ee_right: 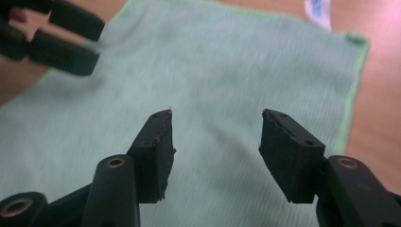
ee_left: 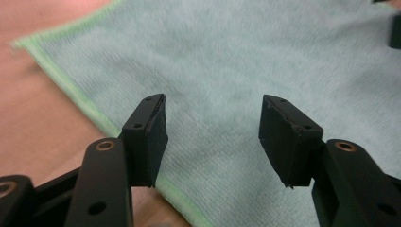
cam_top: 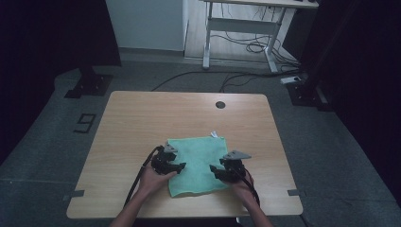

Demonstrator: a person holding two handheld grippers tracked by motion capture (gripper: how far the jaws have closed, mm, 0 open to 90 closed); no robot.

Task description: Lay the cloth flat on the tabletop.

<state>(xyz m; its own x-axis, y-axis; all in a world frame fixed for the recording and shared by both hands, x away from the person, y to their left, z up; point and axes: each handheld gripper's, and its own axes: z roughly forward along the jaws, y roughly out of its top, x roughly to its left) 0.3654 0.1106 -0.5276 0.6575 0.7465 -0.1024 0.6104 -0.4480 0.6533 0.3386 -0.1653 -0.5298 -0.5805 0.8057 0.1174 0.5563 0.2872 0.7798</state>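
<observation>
Jaws apart on both: left gripper [cam_top: 174, 167] over cloth's [cam_top: 201, 153] 9 o'clock edge, right gripper [cam_top: 220, 170] over 3 o'clock edge, cloth flat between, equally near.

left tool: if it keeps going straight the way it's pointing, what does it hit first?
Most likely the green cloth: the left tool, open, points down onto it just inside its edge. Nothing lies between; depth is unclear.

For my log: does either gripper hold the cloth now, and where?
Nothing is held. Left gripper and right gripper are open above the green cloth.
</observation>
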